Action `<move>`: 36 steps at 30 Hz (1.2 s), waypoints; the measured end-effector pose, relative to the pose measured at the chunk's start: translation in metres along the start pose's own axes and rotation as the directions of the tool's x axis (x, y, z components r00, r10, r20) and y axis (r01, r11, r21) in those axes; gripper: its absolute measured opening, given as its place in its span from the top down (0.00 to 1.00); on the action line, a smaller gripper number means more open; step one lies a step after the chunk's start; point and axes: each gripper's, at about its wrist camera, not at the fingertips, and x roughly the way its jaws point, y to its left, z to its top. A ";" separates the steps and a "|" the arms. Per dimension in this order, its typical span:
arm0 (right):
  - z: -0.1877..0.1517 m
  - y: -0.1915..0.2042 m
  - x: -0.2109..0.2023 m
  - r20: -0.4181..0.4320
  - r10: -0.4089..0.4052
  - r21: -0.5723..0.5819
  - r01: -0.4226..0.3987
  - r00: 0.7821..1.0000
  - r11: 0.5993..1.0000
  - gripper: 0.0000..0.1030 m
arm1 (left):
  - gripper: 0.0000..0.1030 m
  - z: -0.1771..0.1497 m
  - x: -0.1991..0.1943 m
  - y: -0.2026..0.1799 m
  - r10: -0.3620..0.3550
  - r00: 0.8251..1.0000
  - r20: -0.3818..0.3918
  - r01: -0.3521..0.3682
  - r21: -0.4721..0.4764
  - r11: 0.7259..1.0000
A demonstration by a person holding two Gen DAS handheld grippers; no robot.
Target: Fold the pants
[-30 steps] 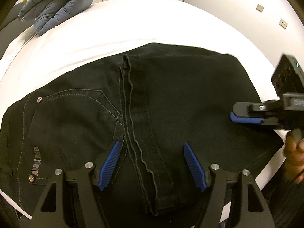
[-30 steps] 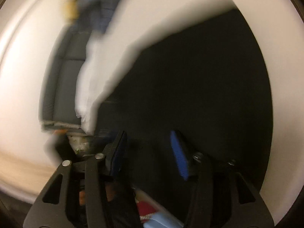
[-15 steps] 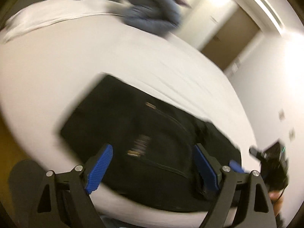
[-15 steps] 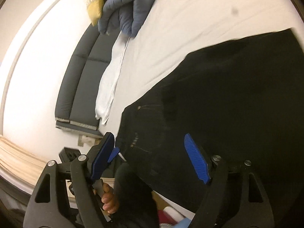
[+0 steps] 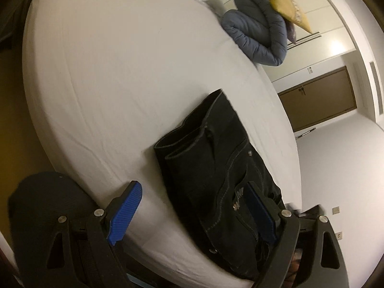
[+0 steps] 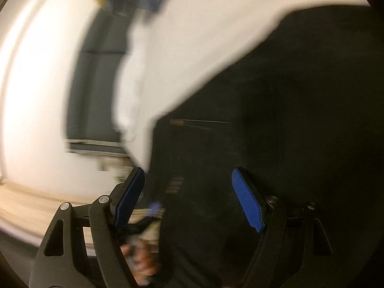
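Black pants [image 5: 216,168] lie folded in a stack on the white bed [image 5: 108,72], near its front edge, waistband towards the open sheet. My left gripper [image 5: 194,211] is open and empty, its jaws straddling the near left end of the pants. In the blurred right wrist view the pants [image 6: 288,120] fill the right side. My right gripper [image 6: 189,199] is open and empty, just above the dark cloth near its edge.
A rolled grey-blue duvet [image 5: 259,38] and a yellow pillow [image 5: 283,9] lie at the far end of the bed. A brown door [image 5: 319,98] is in the far wall. A dark sofa [image 6: 96,84] stands left of the bed.
Both grippers have swung quickly to the pants' left end. The left view has turned to look along the bed; the right view has blurred and closed in on the cloth. Both stay open.
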 end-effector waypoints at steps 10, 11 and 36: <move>0.003 0.003 0.015 0.034 -0.001 0.018 0.000 0.999 1.000 0.39 | 0.10 0.008 0.014 -0.001 -0.045 0.999 -0.013 0.044 -0.042 0.998; 0.001 0.002 0.013 0.036 0.000 0.018 0.000 0.999 1.000 0.39 | 0.15 0.011 0.017 -0.001 -0.047 0.999 -0.016 0.046 -0.047 0.998; -0.007 -0.005 -0.027 0.087 -0.022 0.067 0.016 0.996 0.998 0.38 | 0.84 -0.003 -0.014 -0.144 -0.117 0.991 0.072 0.086 0.339 0.937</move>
